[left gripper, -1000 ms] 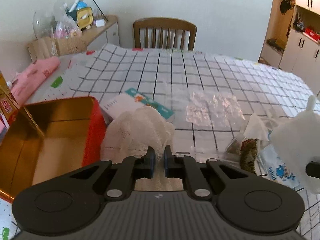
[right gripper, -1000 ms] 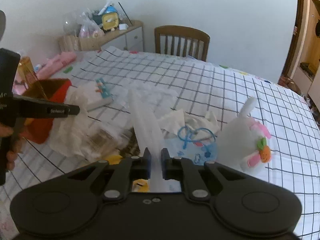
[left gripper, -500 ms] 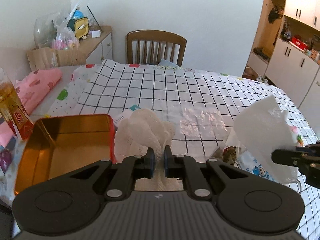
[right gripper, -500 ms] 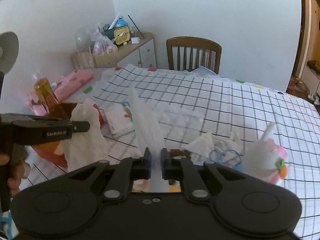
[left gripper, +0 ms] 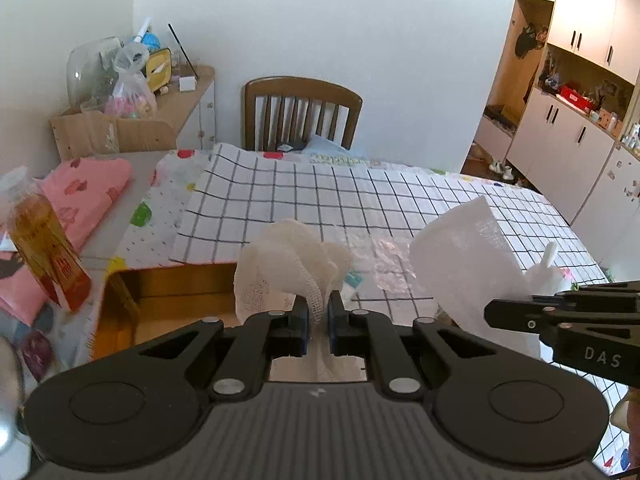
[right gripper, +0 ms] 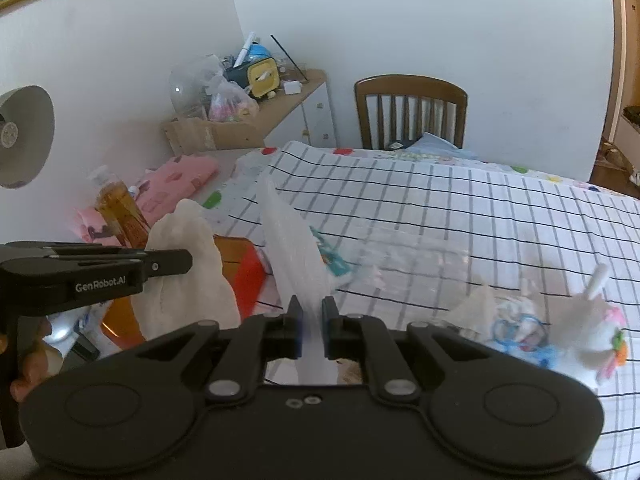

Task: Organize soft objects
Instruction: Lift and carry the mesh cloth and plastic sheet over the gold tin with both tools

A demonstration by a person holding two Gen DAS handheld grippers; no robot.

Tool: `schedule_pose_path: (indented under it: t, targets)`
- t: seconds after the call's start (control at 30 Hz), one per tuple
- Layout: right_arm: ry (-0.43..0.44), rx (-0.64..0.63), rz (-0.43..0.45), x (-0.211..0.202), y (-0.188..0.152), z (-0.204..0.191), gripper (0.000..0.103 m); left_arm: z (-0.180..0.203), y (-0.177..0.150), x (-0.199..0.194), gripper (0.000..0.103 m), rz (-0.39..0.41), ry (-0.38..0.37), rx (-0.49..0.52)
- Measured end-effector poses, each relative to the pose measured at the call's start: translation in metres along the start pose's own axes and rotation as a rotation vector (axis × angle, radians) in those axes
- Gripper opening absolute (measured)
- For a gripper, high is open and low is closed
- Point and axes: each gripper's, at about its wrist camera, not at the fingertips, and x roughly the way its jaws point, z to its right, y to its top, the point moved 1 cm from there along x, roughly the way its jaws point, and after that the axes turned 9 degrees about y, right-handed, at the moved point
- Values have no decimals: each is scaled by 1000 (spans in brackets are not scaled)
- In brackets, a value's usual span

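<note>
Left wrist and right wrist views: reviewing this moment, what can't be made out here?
- Tin box: its floor in the left wrist view is hidden by the gauze cloth and left gripper.
- White sheet: motion-blurred in the right wrist view; its lower end disappears behind the right gripper.
- Plush toy: blurred there; in the left view mostly hidden behind the sheet.
- Bottle label: too blurred to read.

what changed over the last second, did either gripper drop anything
No drops. Both grippers rose well above the table: the left gripper stays shut on the gauze cloth, the right gripper on the white sheet. The red tin, plush toy and checked tablecloth stayed put.
</note>
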Motion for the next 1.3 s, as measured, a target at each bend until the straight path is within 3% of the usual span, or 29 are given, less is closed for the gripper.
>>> schedule_pose_path:
  t: [0.4, 0.8, 1.3]
  targets:
    - [36, 5, -10, 44, 25, -55, 9, -62, 16, -3, 9, 15, 16, 34]
    - [38, 12, -50, 104, 36, -95, 9, -110, 12, 23, 9, -48, 34, 64]
    - [0, 24, -162, 180, 28, -102, 9, -125, -8, 84, 9, -144, 17, 89]
